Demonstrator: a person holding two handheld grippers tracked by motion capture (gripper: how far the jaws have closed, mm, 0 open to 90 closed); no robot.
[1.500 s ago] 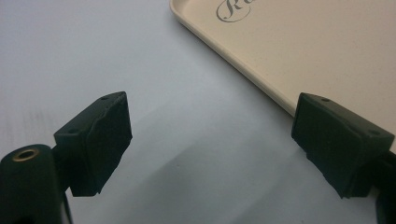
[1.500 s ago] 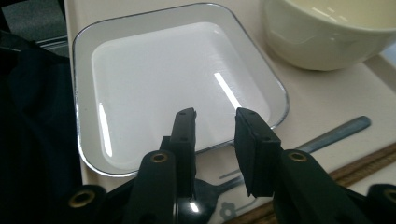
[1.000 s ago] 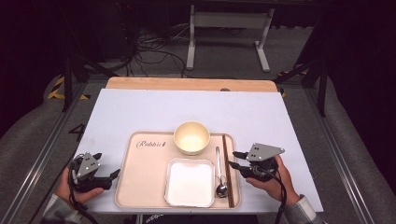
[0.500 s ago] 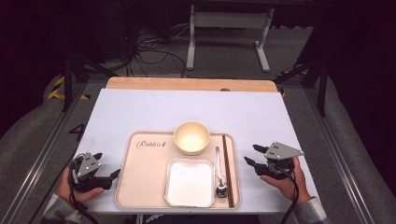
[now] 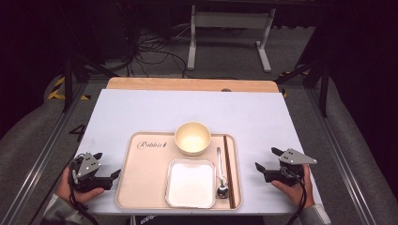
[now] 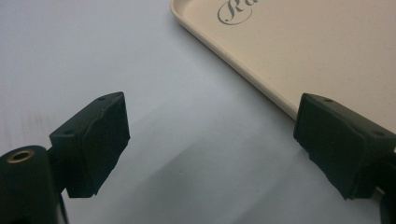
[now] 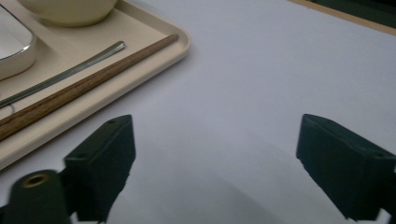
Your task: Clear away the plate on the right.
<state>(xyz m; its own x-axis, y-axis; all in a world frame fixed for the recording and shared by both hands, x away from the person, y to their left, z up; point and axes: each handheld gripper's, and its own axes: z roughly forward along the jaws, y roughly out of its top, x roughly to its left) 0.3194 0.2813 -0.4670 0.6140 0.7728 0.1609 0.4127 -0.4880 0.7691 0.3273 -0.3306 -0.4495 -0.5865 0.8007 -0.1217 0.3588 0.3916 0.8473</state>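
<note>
1. Lying along the tray's right edge, the chopsticks run near-to-far — beside the spoon.
2. Right gripper — jaws wide, empty, apart from the tray.
3. Left gripper likewise spread, empty.

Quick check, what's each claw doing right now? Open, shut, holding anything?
Left claw: open, holding nothing, beside the tray's left edge.
Right claw: open, holding nothing, over the bare table right of the tray.

My table has a pale top with a wooden strip along its far edge. Beyond it lie grey floor, tangled black cables and a white metal stand; the room is dark.
</note>
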